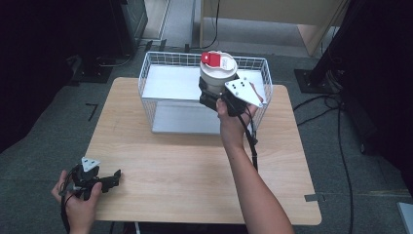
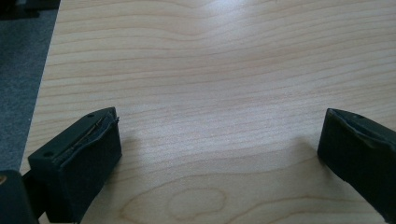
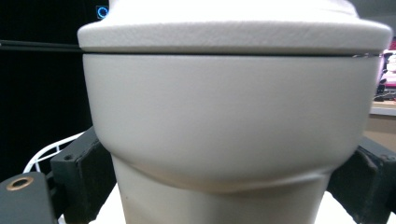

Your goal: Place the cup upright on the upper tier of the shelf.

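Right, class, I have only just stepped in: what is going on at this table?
A person works at a wooden table with a hand-held gripper in each hand. The right gripper is shut on a beige lidded cup with a red flip tab, holding it above a white wire basket at the far side of the table. The left gripper rests near the front left corner, its jaws open over bare wood.
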`<state>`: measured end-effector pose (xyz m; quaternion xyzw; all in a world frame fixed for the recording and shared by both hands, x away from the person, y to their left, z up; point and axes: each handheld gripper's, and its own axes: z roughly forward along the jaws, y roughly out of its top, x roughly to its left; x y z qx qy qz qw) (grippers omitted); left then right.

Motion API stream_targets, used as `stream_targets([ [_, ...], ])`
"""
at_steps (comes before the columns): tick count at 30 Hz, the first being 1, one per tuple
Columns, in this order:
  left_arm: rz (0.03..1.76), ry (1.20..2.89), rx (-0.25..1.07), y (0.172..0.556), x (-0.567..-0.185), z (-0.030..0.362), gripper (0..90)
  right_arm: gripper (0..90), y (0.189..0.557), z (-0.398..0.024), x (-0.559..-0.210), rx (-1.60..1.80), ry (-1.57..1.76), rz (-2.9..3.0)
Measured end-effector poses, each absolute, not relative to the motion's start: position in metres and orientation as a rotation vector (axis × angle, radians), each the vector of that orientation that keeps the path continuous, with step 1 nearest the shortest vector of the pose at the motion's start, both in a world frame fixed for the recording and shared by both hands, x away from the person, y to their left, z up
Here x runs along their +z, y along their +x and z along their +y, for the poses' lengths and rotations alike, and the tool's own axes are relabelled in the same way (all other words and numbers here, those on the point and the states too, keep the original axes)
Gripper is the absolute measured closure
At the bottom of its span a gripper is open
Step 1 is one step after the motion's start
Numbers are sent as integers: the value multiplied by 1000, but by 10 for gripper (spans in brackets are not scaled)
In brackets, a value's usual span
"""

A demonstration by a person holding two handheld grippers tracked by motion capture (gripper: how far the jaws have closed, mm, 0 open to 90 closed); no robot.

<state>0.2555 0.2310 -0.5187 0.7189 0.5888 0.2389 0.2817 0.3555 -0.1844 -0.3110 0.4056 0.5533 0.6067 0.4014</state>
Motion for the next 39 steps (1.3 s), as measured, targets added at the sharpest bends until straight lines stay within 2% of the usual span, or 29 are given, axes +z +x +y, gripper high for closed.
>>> stream_targets([
  [39,1579,1928,636,255,-518,231,0,78,424,-192,-311,1448,1105,1382],
])
